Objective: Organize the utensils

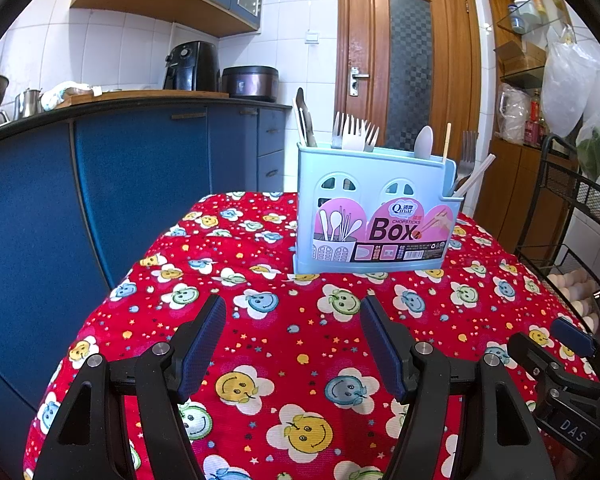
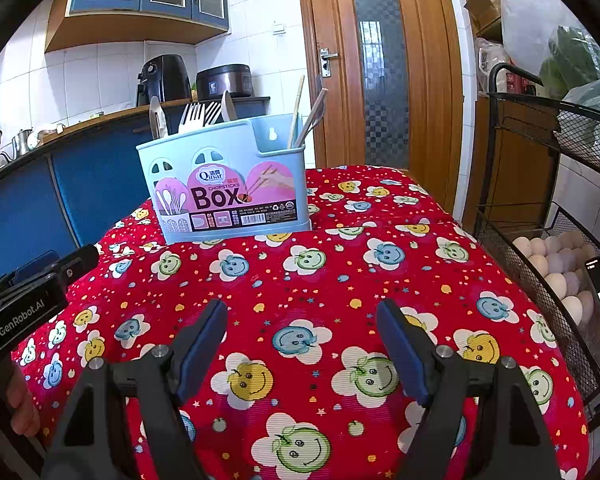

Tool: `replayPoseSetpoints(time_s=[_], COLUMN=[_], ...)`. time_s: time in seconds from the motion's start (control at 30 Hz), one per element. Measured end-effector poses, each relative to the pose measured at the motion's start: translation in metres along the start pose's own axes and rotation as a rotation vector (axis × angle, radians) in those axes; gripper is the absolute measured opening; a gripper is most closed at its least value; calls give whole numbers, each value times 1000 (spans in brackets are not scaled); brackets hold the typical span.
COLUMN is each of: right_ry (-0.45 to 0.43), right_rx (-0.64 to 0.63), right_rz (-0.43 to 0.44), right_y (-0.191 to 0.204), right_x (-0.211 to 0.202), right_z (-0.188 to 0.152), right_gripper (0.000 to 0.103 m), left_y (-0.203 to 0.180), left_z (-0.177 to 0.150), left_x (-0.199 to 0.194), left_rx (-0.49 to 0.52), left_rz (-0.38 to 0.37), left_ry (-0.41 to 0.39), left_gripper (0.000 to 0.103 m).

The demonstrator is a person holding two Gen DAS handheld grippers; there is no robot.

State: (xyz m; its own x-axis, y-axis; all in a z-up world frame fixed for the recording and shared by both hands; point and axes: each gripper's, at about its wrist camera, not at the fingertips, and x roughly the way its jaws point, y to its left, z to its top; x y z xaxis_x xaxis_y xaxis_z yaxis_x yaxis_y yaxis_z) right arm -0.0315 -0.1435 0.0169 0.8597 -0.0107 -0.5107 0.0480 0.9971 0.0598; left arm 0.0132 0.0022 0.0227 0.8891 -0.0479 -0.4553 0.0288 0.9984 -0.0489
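Here, L gripper (image 1: 292, 344) hovers over the red patterned tablecloth (image 1: 284, 332), jaws spread, nothing btwn the blue pads. Utensil box (image 1: 374, 216), light blue w/ pink label, stands upright on the cloth well ahead of the L gripper, slightly to its right, apart from both fingers. Forks (image 1: 354, 132), a white spoon (image 1: 423, 142) & chopsticks (image 1: 446, 140) stick up from its compartments; exact compartment of each unclear. R gripper (image 2: 302, 340) likewise released, pads apart, empty, above the same cloth. From R gripper, the box (image 2: 224, 184) sits ahead & to the left, well clear of the fingertips. L gripper body (image 2: 28, 300) shows at R view's left edge, a hand (image 2: 8, 404) below it. Wire basket w/ eggs (image 2: 556, 268) lies right of R gripper, beside the table.
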Motion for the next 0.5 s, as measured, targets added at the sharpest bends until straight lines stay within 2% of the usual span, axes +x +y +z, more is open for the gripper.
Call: replayPoseSetpoints(time_s=[0.5], right_ry=[0], right_rx=[0], right_rz=[-1], right_y=[0], right_x=[0], right_z=[0], right_gripper=[79], left_y=[0], left_z=[0], left_x=[-1], left_rx=[0], left_rz=[1], left_ry=[-1], left_gripper=[71])
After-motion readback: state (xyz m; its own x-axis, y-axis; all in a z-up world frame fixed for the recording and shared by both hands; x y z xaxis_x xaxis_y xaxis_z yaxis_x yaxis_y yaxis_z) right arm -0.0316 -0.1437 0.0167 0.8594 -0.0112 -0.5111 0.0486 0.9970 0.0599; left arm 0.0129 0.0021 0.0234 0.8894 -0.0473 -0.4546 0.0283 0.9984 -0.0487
